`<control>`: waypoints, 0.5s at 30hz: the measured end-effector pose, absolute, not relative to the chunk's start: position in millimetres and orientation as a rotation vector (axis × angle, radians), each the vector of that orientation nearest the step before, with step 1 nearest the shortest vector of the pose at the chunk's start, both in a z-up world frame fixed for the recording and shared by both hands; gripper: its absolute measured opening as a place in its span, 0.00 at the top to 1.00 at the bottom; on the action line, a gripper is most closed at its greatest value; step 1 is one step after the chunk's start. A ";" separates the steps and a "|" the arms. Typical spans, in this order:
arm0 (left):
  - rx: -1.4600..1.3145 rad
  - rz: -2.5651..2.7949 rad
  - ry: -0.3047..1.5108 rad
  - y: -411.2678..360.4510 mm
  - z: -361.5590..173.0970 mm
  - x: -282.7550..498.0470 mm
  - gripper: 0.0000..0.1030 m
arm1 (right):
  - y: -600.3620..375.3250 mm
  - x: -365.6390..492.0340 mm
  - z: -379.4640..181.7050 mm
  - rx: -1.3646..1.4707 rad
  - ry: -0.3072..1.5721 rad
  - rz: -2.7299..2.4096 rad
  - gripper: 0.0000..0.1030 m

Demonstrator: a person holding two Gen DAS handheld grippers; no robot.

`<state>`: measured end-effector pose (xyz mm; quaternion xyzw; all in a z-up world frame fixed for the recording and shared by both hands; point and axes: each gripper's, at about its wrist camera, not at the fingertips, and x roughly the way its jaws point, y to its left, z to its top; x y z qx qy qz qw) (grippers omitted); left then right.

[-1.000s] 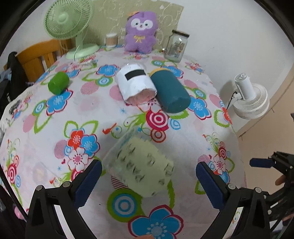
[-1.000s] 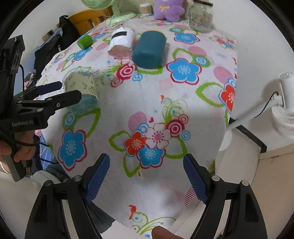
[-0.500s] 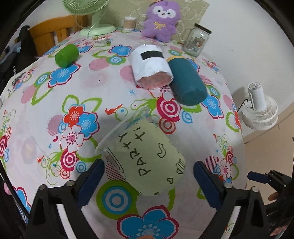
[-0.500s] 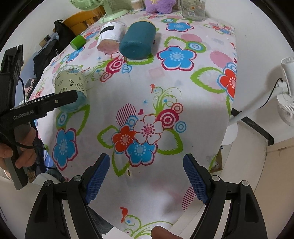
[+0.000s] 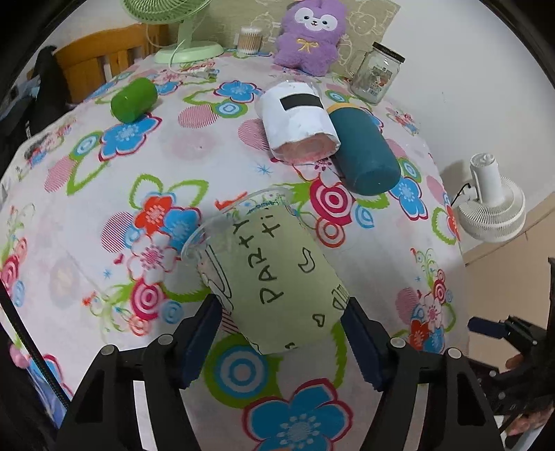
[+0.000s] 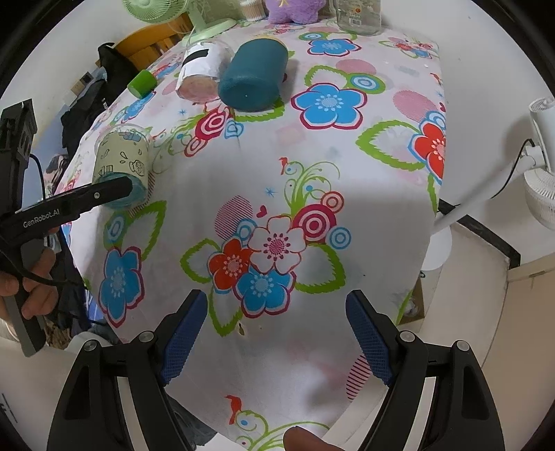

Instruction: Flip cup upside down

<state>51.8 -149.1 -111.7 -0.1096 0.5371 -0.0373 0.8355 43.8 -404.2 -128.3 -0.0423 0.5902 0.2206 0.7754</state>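
green fan (image 5: 166, 10) head cropped, cup (image 6: 121, 163) base behind fingers (image 6: 104, 192)

The cup (image 5: 274, 277) is looking like clear glossy plastic with a matt pale green paper sleeve, and the tablecloth (image 5: 104, 194) is showing up as soft printed cloth. The left gripper (image 5: 281, 334) pads are looking like textured blue rubber on smooth black plastic. The jar (image 5: 376, 74) is reading as shiny glass, the purple toy (image 5: 310, 36) as fuzzy plush.
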 end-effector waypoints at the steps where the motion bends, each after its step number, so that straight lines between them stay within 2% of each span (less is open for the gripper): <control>1: -0.218 -0.087 1.141 -147.5 -109.9 51.6 0.30 | -403.2 43.6 -128.4 -0.090 1.275 0.480 0.18; 15: 0.160 -0.262 1.234 -136.9 -76.7 45.0 0.30 | -391.4 31.9 -133.2 -0.087 1.255 0.507 0.18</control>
